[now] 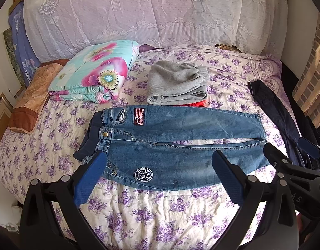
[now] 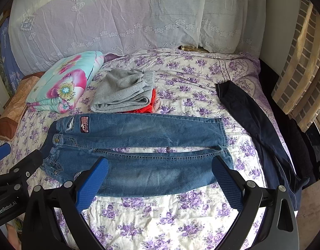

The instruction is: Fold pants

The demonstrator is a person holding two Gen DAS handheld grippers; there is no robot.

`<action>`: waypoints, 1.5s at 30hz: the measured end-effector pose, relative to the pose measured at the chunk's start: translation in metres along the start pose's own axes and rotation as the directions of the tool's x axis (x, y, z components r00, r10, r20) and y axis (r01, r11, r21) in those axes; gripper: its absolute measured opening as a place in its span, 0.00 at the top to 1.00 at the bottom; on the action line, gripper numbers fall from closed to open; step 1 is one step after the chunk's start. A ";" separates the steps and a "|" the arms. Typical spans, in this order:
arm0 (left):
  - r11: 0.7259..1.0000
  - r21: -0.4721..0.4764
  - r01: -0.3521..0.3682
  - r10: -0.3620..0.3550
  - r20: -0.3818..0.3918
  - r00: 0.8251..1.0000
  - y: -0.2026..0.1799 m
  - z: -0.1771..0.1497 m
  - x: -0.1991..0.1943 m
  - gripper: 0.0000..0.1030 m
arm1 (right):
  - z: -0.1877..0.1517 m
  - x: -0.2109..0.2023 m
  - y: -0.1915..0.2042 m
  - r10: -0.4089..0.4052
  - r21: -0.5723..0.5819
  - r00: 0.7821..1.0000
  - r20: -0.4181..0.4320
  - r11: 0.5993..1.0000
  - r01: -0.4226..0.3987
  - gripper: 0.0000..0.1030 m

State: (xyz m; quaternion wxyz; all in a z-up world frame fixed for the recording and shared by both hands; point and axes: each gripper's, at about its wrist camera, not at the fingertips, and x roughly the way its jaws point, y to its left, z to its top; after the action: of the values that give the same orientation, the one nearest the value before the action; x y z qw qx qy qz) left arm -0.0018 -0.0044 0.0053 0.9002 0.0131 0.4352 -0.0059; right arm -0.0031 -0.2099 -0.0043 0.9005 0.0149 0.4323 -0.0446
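The blue jeans [image 1: 172, 145] are laid flat across the bed [image 1: 160, 218], with the waist to the left of the fingers and the leg ends to the right. The two legs are spread a little apart.

The left gripper [image 1: 160, 179] is held above the near leg of the jeans; its fingers [image 1: 91, 179] are kept wide apart and nothing is held between them. The right gripper [image 2: 160, 184] is held near the leg ends, and its fingers [image 2: 226, 185] are also wide apart and hold nothing.

Beyond the fingertips, behind the jeans, a folded grey garment [image 1: 176, 83] is seen on something red. A folded floral quilt [image 1: 95, 70] lies to its left, and dark trousers [image 2: 264, 129] lie at the right edge of the bed.
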 end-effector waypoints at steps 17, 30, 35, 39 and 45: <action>1.000 -0.001 0.001 -0.001 0.001 1.000 0.000 0.000 0.000 0.04 | 0.001 0.001 0.002 0.001 0.000 1.000 0.001 1.000 -0.001 0.03; 1.000 -0.002 0.002 -0.002 -0.001 1.000 -0.006 -0.001 -0.002 0.04 | 0.000 0.003 0.004 -0.001 0.000 1.000 -0.001 1.000 0.001 0.03; 1.000 -0.001 0.002 -0.002 -0.002 1.000 -0.005 -0.001 -0.001 0.04 | 0.000 0.003 0.005 0.000 -0.001 1.000 -0.002 1.000 0.000 0.03; 1.000 -0.003 0.003 -0.003 -0.002 1.000 -0.006 -0.001 -0.002 0.04 | -0.001 0.003 0.006 0.000 0.000 1.000 -0.002 1.000 0.000 0.03; 1.000 -0.003 0.002 -0.002 -0.001 1.000 -0.006 -0.001 -0.002 0.04 | -0.001 0.002 0.008 0.000 0.000 1.000 -0.002 1.000 0.000 0.03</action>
State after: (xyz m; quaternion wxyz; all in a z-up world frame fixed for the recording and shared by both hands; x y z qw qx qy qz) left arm -0.0033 -0.0103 0.0061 0.8999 0.0115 0.4358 -0.0061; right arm -0.0021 -0.2021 -0.0070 0.9000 0.0149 0.4333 -0.0446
